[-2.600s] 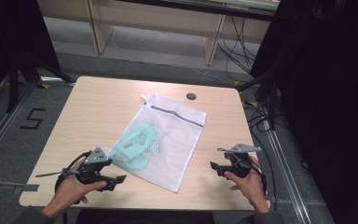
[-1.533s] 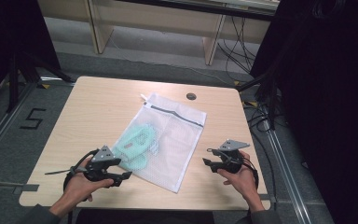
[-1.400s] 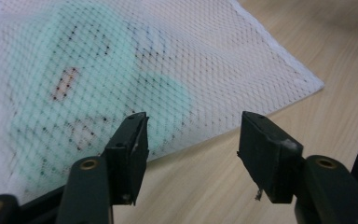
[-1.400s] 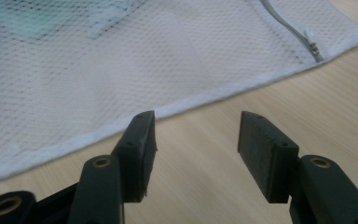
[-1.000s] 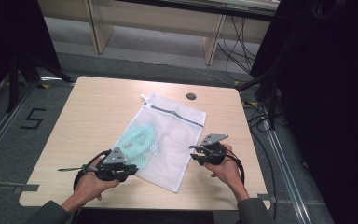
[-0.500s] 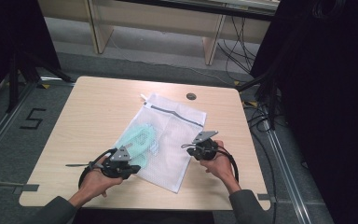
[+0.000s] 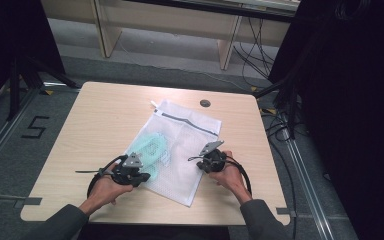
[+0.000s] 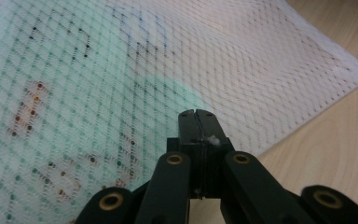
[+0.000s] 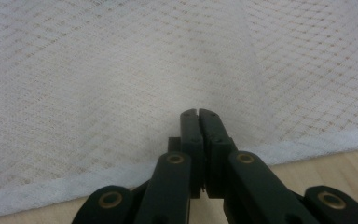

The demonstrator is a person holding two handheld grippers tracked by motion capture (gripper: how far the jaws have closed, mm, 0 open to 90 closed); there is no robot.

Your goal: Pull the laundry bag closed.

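Observation:
A white mesh laundry bag (image 7: pixel 187 137) lies slantwise on the wooden table (image 7: pixel 105 115), with a mint-green garment (image 7: pixel 150 147) inside its left half. My left gripper (image 7: pixel 144 175) rests at the bag's near left edge, by the garment. In the left gripper view its jaws (image 8: pixel 196 113) are shut, their tips over the mesh (image 8: pixel 261 70) and the green garment (image 8: pixel 51 116). My right gripper (image 7: pixel 200 160) sits at the bag's near right edge. Its jaws (image 9: pixel 198 112) are pressed together above the bag's white hem (image 9: pixel 51 189), with plain mesh (image 9: pixel 121 70) ahead.
A round black grommet (image 7: pixel 205 103) sits in the table near its far edge. Dark cables (image 7: pixel 280 122) run along the floor to the right. Tape forms a "5" (image 7: pixel 35 127) on the floor at the left. Bare wood (image 8: pixel 335 130) lies beside the bag.
Both hands have moved inward from the table's front corners. The left gripper slid right to the bag's left edge; the right one slid left and forward onto its right edge.

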